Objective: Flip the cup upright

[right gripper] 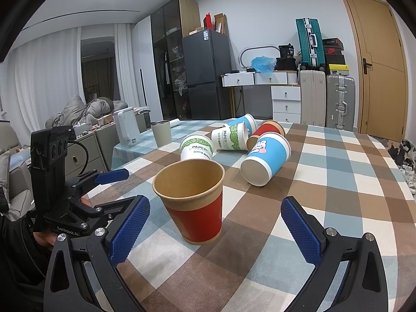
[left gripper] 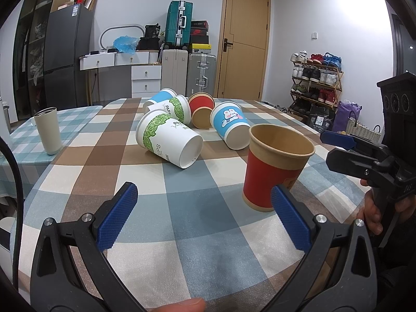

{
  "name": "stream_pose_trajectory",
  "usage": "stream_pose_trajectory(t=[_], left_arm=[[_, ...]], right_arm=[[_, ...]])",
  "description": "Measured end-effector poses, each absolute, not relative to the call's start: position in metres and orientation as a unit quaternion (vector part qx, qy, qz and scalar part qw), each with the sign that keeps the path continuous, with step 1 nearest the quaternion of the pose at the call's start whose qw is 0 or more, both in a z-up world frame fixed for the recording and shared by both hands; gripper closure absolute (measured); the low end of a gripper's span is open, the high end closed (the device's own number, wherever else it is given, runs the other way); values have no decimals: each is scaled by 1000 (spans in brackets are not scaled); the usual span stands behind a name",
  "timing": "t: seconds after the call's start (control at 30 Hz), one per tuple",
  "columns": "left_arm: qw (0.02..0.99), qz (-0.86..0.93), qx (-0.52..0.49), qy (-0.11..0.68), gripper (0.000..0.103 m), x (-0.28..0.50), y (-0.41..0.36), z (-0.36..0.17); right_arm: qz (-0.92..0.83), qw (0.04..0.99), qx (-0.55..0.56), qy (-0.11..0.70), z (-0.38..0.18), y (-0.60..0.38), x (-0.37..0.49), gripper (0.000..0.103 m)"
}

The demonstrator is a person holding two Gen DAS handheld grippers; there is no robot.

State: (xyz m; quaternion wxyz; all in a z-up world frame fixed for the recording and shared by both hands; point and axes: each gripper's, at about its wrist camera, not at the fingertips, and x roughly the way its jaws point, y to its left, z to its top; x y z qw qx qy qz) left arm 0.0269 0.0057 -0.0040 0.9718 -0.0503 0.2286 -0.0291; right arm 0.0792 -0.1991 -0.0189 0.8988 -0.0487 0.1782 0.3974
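A red and tan paper cup (left gripper: 275, 166) stands upright on the checked tablecloth (left gripper: 182, 234); it also shows in the right wrist view (right gripper: 195, 202). Behind it several paper cups lie on their sides: a green-leaf cup (left gripper: 169, 137), a blue bunny cup (left gripper: 231, 127) (right gripper: 267, 158), a red cup (left gripper: 201, 113), another green-leaf cup (left gripper: 171, 109) and a blue cup (left gripper: 161, 97). My left gripper (left gripper: 205, 218) is open and empty, the red cup just beyond its right finger. My right gripper (right gripper: 215, 228) is open, its jaws either side of the upright cup, not touching it.
A grey tumbler (left gripper: 48, 130) stands upright at the table's left. Suitcases (left gripper: 187, 70), drawers, a fridge (left gripper: 66, 54) and a shoe rack (left gripper: 316, 80) line the walls behind. A white kettle (right gripper: 127, 127) stands off the table's far left.
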Motion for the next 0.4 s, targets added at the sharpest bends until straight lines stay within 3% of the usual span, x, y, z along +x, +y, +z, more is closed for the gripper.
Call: stream_pose_trajectory(t=[0.4], left_arm=[[973, -30, -51, 225, 1, 26, 7, -4]], right_arm=[[397, 899, -49, 178, -19, -199, 79, 0]])
